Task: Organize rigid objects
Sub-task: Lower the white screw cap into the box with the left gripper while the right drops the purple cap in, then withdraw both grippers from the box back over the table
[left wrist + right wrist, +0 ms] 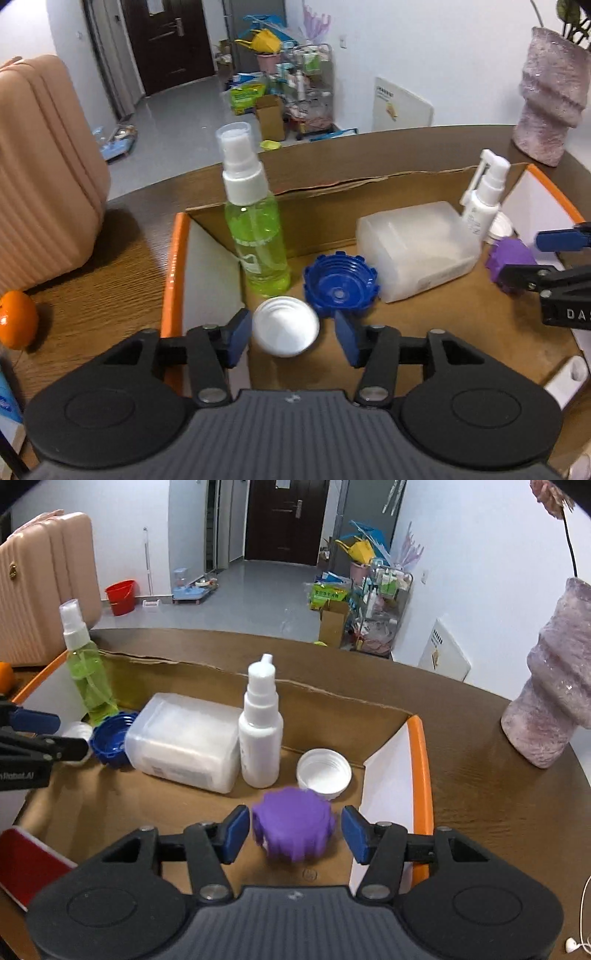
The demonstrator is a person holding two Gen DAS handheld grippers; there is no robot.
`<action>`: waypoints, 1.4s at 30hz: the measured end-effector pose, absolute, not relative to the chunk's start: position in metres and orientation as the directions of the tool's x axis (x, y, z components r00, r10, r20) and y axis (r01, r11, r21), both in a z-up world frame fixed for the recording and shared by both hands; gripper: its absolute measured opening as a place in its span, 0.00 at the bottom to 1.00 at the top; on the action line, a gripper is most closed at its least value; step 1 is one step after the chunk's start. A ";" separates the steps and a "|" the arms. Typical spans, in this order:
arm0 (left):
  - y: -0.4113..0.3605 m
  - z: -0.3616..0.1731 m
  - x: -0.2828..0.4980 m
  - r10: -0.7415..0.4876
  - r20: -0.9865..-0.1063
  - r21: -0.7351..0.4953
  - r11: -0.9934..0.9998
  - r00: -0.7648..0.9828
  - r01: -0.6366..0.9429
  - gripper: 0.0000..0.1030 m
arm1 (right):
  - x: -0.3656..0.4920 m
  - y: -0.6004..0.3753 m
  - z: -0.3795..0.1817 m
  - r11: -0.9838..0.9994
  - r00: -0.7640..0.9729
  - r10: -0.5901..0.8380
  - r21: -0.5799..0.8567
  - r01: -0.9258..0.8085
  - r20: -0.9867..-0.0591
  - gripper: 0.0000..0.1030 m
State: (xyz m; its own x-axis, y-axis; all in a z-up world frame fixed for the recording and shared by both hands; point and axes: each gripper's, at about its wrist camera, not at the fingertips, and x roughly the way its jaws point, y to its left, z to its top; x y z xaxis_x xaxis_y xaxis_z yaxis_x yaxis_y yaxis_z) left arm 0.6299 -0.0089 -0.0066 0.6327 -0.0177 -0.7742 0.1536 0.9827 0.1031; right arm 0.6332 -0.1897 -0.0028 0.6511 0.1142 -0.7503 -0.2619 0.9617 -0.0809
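A cardboard box (325, 192) with orange-edged flaps holds the objects. My left gripper (291, 334) is open around a white cap (285, 328), blurred, with gaps on both sides. Behind it stand a green spray bottle (255, 229), a blue cap (340, 284) and a translucent plastic box (417, 243). My right gripper (294, 830) is open around a purple cap (293, 825), also blurred and not touched by the pads. A white spray bottle (260, 731) and another white cap (324, 771) sit just beyond it.
The box (419, 760) rests on a dark wooden table (480, 812). A pink textured vase (554, 686) stands at the table's right. An orange (16, 319) lies left of the box, near a pink suitcase (40, 177). A red flat object (26, 860) lies at the box's near left.
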 end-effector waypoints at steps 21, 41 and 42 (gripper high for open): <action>0.033 0.088 0.389 -0.085 -0.477 0.005 0.995 0.875 0.100 0.84 | 0.412 -0.249 0.109 0.966 0.867 0.259 0.112 -0.233 -0.426 0.77; 0.038 0.006 0.136 0.020 -0.369 -0.007 1.000 0.929 -0.025 0.95 | 0.156 -0.244 0.014 0.968 0.901 0.247 0.129 -0.214 -0.358 0.83; 0.037 0.005 0.133 0.026 -0.373 -0.003 1.000 0.928 -0.029 0.95 | 0.155 -0.242 0.014 0.969 0.899 0.243 0.124 -0.212 -0.365 0.83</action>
State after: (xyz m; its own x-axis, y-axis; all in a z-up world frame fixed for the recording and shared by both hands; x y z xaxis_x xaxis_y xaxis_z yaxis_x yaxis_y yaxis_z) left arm 0.1328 0.0373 0.0050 0.9275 0.0260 -0.3729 -0.0294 0.9996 -0.0034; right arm 0.1546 -0.2425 0.0143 0.8988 0.2429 -0.3651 -0.2117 0.9695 0.1237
